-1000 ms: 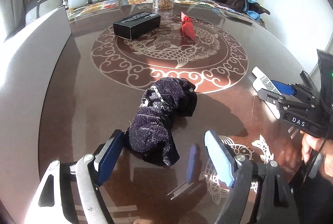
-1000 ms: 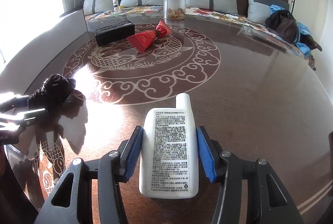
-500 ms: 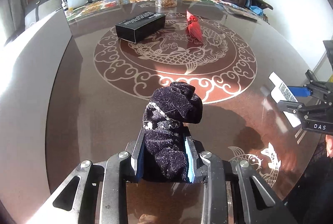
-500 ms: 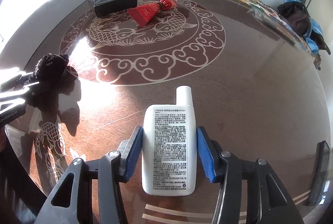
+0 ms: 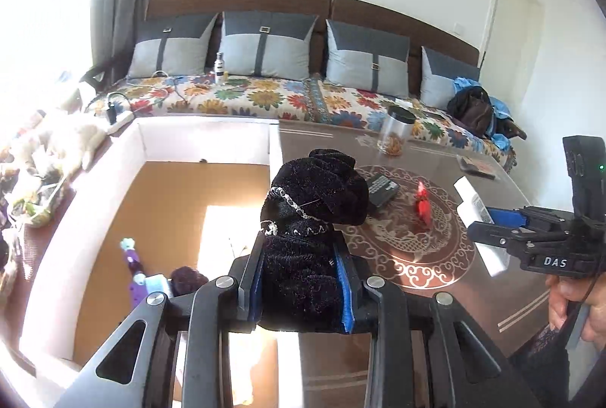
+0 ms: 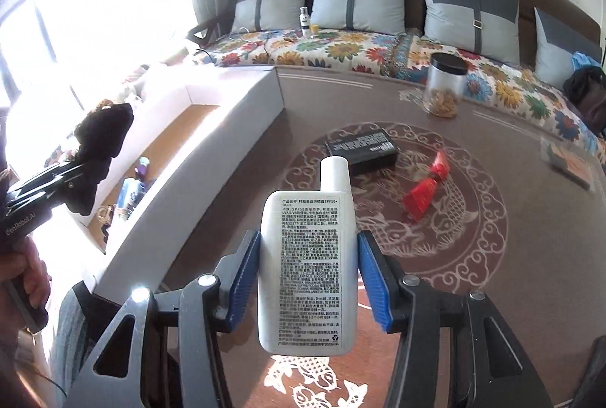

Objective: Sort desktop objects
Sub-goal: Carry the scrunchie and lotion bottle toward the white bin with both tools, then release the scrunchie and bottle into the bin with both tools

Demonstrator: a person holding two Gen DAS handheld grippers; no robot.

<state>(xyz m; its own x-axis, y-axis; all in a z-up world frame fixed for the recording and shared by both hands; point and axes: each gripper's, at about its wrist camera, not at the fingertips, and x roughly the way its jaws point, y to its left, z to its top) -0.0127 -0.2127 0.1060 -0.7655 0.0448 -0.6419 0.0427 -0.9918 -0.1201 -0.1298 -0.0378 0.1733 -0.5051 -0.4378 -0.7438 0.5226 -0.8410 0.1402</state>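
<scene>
My left gripper is shut on a black fuzzy cloth and holds it in the air over the edge of a white-walled cardboard box left of the table. The cloth also shows in the right wrist view. My right gripper is shut on a white sunscreen bottle, held above the table; the bottle also shows in the left wrist view. On the table lie a black box, a red tube and a clear jar.
The cardboard box holds a purple item, a white item and a dark ball. The brown patterned table reaches to a sofa with grey cushions. A flat packet lies at the table's far right.
Both grippers have lifted their objects off the table. The left gripper closed on the cloth a second ago and has swung left toward the box. The right gripper rose with the bottle.
</scene>
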